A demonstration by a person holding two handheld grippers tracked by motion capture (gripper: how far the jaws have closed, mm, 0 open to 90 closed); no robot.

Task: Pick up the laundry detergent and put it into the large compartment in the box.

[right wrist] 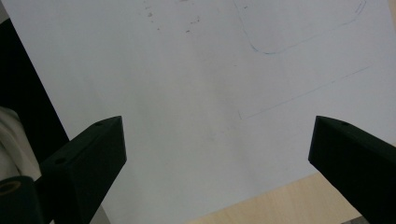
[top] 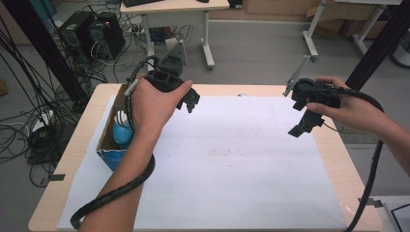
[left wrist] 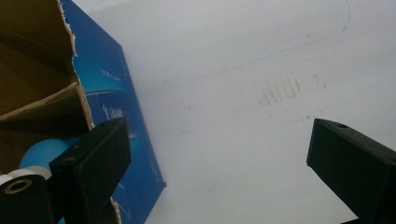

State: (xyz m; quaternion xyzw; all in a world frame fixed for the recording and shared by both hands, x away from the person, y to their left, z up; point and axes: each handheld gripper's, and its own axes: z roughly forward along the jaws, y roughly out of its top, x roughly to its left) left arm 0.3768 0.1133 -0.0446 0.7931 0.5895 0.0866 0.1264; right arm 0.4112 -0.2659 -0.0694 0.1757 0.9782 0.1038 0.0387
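Note:
An open blue cardboard box (top: 109, 155) stands at the table's left side, with a light blue bottle with a white cap (top: 122, 131) inside it. My left gripper (top: 192, 102) hovers above the box's right rim, jaws wide apart and empty. In the left gripper view the box's blue wall (left wrist: 109, 107) and the bottle (left wrist: 39, 154) lie at the left, behind one jaw. My right gripper (top: 303, 124) is held above the white sheet's right edge, open, with nothing between its jaws. White paper (right wrist: 196, 102) with faint pen outlines lies under it.
A large white paper sheet (top: 227, 159) covers most of the wooden table (top: 348, 169). Cables trail from both grippers over the table's front. Behind the table stand a desk (top: 174, 9), computer towers (top: 92, 31) and tangled cables on the floor.

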